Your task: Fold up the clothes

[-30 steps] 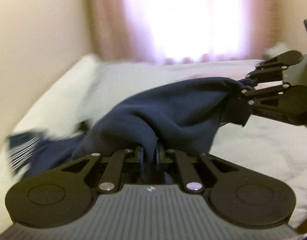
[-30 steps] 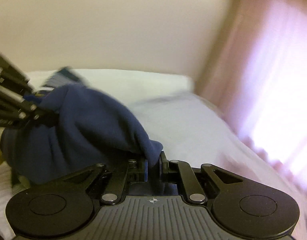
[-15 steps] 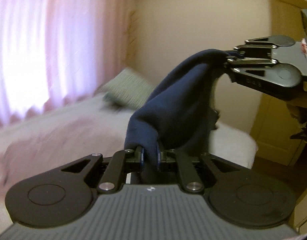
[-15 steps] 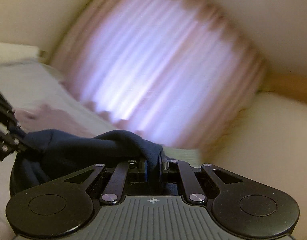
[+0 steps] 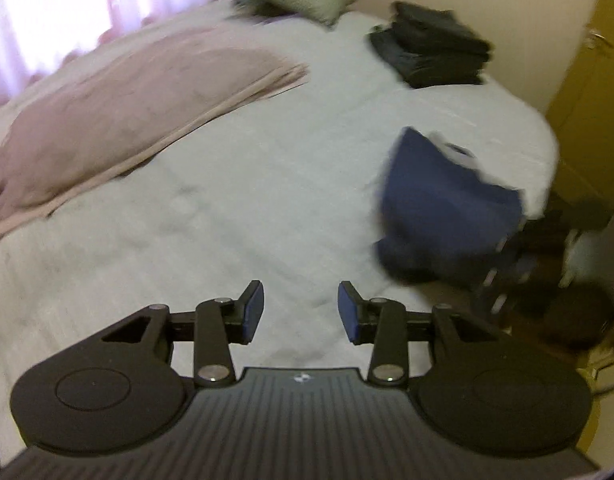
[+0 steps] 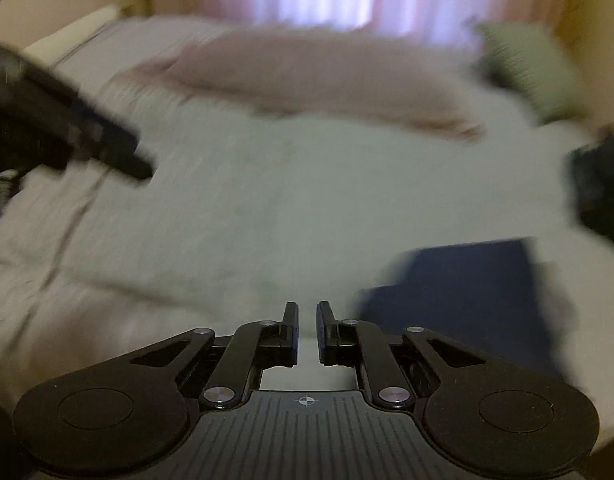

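The white bed [image 5: 267,184] spreads beneath both my tools. A navy garment [image 5: 447,216] lies bunched ahead-right of my left tool [image 5: 300,312], whose jaws gape wide, empty. My right tool [image 6: 307,330] is parted narrowly, gripping nothing, garment just right.

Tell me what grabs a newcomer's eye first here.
The navy garment near the right edge of the white bed, free of both grippers. Then the pink blanket by the bright curtained window, and the stack of dark folded clothes at the far corner.
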Demonstrator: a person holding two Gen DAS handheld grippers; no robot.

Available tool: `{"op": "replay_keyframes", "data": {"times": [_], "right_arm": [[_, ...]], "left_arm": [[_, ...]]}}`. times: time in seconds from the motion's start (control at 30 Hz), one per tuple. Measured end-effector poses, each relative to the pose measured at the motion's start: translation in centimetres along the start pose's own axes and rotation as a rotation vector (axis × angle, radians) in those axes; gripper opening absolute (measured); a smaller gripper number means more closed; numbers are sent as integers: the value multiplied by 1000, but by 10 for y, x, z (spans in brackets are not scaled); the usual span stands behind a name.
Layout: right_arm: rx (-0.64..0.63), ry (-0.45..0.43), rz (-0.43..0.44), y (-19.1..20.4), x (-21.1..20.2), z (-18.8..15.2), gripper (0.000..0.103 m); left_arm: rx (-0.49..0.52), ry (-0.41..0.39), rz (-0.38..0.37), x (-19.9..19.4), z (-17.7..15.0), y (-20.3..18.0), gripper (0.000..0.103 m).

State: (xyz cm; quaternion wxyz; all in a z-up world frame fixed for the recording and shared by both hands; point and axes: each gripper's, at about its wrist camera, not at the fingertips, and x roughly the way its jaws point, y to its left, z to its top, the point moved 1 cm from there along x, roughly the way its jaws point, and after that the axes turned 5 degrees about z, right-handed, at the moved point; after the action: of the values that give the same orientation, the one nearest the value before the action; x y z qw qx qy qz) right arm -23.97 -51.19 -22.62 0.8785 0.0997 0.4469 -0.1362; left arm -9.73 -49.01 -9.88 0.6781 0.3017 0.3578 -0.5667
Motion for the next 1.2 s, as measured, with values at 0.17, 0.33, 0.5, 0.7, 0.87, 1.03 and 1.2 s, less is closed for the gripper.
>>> {"op": "replay_keyframes", "data": {"times": [0.17,0.33,0.5,0.7,0.87,1.03,1.2], "right_arm": [[79,-13,59,-6,16,16,9],[160,-52,-49,-59,-19,21,75],[208,18,-211,-144,-71,-34,75],[478,88,-275,-261,-116,-112,75],[572,116,-208,-314,-118,-163,75],[619,140,-142,-334,-111,-201,75],[654,133,-79,-335,-106,-223,75]], "left_arm": [[-27,8,50,6,15,40,42],[60,-51,-8,21,55,15,60],[247,-88,-166,40,77,-78,67],[438,-42,-315,80,91,-216,67],[562,25,-319,140,98,-314,67],[718,148,-258,210,94,-382,45],[750,225,-232,220,93,-365,2]]}}
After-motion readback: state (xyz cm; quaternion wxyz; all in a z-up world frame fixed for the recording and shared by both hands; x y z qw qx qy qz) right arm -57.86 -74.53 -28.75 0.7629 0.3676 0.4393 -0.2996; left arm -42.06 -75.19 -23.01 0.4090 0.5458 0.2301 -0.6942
